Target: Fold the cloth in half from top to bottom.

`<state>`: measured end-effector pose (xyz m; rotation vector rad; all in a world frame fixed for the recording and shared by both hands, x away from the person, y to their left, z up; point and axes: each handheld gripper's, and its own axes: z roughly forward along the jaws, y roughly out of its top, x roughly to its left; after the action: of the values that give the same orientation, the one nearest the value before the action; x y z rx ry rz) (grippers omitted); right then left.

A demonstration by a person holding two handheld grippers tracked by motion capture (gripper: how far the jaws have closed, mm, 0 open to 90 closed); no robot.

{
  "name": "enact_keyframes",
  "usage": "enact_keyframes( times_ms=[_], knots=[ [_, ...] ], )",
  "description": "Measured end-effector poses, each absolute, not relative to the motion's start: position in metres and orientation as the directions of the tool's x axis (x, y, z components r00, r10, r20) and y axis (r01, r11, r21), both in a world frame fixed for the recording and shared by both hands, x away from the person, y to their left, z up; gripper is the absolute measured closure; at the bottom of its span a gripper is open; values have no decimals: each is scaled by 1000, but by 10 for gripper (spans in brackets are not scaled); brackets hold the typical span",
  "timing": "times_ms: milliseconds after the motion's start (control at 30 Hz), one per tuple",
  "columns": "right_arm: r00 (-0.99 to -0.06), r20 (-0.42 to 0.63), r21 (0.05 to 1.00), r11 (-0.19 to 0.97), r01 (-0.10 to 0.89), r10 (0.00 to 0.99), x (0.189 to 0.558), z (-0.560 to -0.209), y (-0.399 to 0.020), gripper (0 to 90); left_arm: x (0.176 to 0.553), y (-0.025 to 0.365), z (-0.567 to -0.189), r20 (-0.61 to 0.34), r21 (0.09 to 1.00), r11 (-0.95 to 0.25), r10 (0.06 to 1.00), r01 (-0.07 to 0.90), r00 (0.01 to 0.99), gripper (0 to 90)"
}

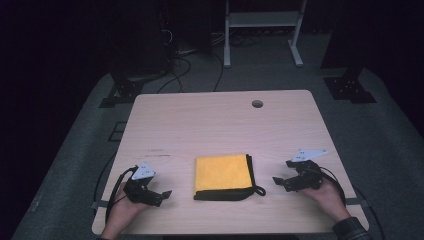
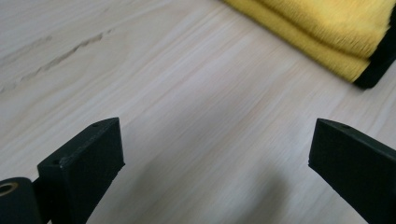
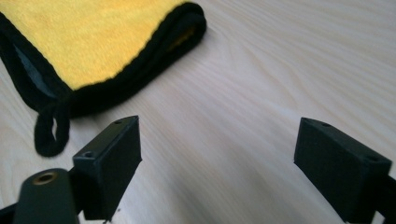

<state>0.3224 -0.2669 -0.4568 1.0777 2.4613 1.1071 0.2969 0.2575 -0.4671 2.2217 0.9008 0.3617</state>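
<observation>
Cloth: a folded yellow cloth (image 1: 221, 173) with black binding lies flat at the near middle of the bench (image 1: 210, 120), between the two grippers and touching neither.
Layers: in the left gripper view the cloth's (image 2: 327, 28) side shows stacked folds, so it is several layers thick; judged soft, limp and light, with a napped face that should not slip in the jaws.
Loop: a black hanging loop (image 3: 49, 130) trails from the cloth's corner at about 4 o'clock from its centre, lying on the bench nearest the right gripper.
Where to hold: a bound corner or the black edge looks the best purchase; a pinch there may lift one layer alone and let the folds fall open. The loop is judged too thin and floppy for a sure hold.
Left gripper: the left gripper (image 1: 152, 195) rests at 8 o'clock from the cloth, jaws spread wide and empty, pointing across bare wood toward the cloth's near left corner.
Right gripper: the right gripper (image 1: 284, 177) rests at 3 o'clock from the cloth, jaws likewise wide apart with nothing between them, aimed toward the loop corner.
Edges: the cloth sits near the bench's near edge, well apart from the left and right edges.
Open room: from 10 to 2 o'clock the wood is bare to the far edge, broken by a cable hole (image 1: 257, 103) at about 1 o'clock; spreading or sliding is judged easiest that way.
Hazard: each gripper's cable hangs over the near edge.
</observation>
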Motion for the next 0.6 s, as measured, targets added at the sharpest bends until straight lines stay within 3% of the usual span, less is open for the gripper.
enact_keyframes(
  times_ms=[333, 600],
  knots=[
    [-620, 75, 723, 386, 573, 781, 305, -468, -302, 77, 294, 265, -478, 41, 677, -542, 703, 497, 710, 12],
    [-580, 38, 709, 387, 590, 814, 303, -478, -310, 22, 295, 268, -483, 16, 711, -517, 689, 476, 725, 0]
  ],
)
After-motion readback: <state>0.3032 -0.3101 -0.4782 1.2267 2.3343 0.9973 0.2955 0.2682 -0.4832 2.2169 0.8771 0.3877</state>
